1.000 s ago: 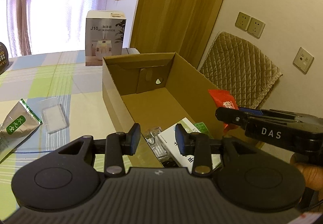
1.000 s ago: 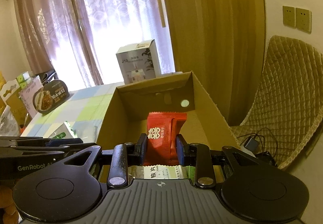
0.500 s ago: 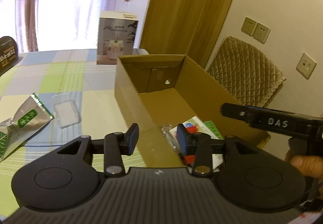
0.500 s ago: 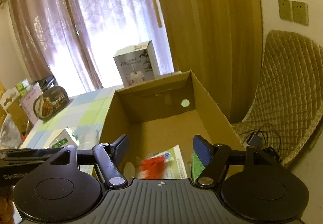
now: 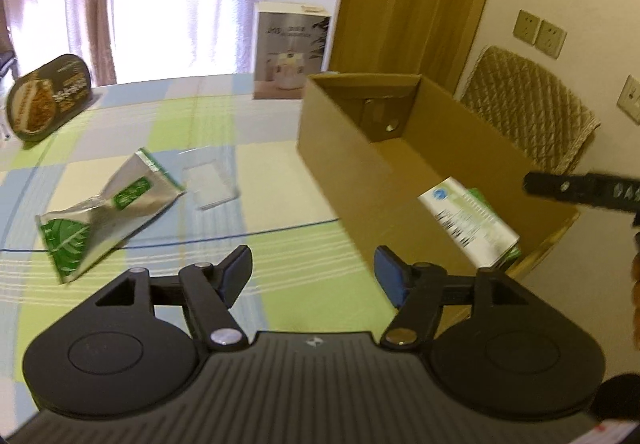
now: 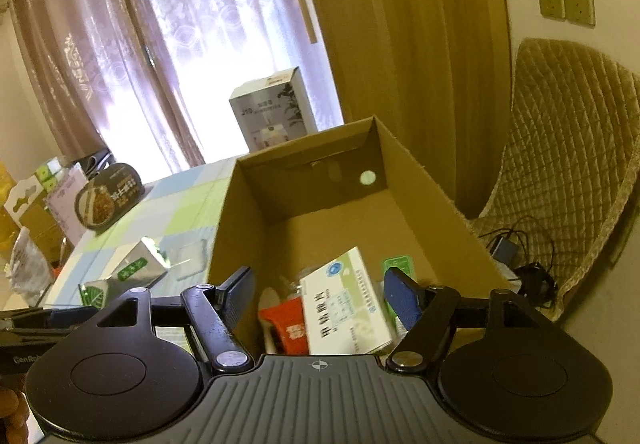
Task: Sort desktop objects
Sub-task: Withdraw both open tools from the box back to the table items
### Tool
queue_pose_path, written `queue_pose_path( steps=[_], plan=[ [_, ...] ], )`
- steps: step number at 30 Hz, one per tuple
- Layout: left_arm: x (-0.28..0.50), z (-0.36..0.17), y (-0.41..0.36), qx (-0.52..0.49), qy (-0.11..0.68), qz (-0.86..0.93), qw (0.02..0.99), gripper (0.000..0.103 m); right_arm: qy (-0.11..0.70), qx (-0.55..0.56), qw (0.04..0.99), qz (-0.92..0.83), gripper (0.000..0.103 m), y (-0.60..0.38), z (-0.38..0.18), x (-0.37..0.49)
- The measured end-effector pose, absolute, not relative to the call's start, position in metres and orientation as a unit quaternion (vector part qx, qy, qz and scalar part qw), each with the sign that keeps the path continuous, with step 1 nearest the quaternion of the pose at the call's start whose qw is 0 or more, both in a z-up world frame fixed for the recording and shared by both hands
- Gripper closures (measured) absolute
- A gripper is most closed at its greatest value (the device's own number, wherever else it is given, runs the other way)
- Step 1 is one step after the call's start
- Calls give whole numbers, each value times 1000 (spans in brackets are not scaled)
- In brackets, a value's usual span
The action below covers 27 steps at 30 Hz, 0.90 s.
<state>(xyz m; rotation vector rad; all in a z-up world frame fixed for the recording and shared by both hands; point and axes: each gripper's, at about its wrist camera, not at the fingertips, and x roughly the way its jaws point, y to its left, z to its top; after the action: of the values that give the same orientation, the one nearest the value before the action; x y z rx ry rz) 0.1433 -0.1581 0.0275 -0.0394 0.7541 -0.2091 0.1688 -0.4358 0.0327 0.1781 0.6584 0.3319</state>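
Cardboard box (image 6: 420,200) is sitting centre frame in the right wrist view, already holding a red packet (image 6: 286,328) and a white medicine carton (image 6: 344,308) near its front wall. Right gripper (image 6: 320,298) is hovering over it, jaws spread apart and empty; left gripper (image 5: 312,276) is likewise gaping wide and empty, pointing at the tablecloth (image 5: 200,112). Green-and-silver pouch (image 5: 104,208) and clear plastic case (image 5: 210,180) are lying left of centre, unsorted; judging the pouch's slick, crumpled foil may be slipping from a shallow pinch.

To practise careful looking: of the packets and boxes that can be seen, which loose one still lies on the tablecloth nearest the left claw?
The silver-and-green foil pouch, lying flat just ahead of the open left claw; the clear plastic case lies farther off.
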Motion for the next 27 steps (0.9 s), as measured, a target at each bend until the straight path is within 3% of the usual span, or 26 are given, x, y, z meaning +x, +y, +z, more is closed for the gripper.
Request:
queue_pose_path(
  steps=[6, 16, 27],
  plan=[
    [128, 23, -133, -7, 383, -79, 920, 32, 319, 69, 928, 180, 29, -409, 43, 158],
    [116, 12, -91, -8, 419, -59, 906, 9, 317, 28, 923, 216, 25, -351, 57, 143],
    [123, -6, -23, 39, 416, -41, 908, 3, 323, -5, 908, 267, 22, -274, 48, 149]
  ],
)
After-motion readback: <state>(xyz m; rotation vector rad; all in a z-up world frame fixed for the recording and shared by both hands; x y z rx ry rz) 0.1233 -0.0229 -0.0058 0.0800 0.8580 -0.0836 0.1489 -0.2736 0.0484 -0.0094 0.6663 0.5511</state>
